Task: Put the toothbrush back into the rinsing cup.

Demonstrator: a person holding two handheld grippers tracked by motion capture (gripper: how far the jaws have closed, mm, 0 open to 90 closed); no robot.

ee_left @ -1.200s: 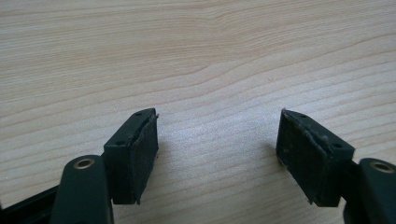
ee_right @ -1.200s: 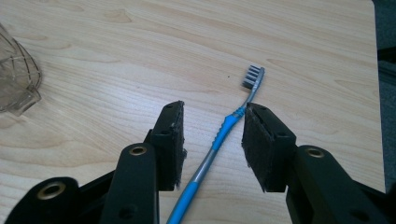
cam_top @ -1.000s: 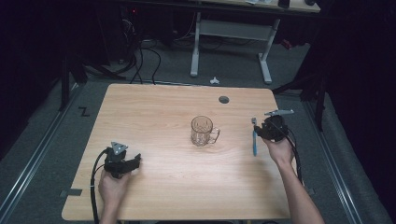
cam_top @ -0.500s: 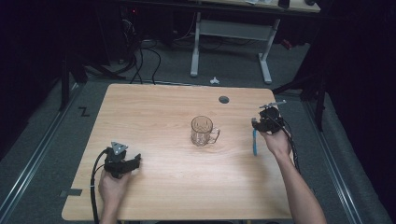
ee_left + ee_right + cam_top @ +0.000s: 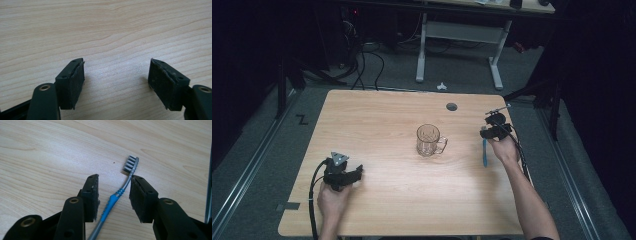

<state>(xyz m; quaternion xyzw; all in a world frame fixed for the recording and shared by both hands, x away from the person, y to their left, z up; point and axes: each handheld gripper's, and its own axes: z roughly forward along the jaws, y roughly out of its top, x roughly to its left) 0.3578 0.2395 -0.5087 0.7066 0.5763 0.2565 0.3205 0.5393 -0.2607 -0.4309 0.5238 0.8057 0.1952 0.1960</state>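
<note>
While our left gripper (image 5: 116,82) is idling agape, we are straddling the light, stiff toothbrush (image 5: 117,195) neck with right gripper (image 5: 113,197) jaws unclosed.

Left gripper (image 5: 343,173) rests low, jaws apart; right gripper (image 5: 495,130) reaches forward, jaws apart.

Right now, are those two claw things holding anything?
No. The right gripper is open around the toothbrush neck, not clamping it; the left gripper is open over bare table.
</note>
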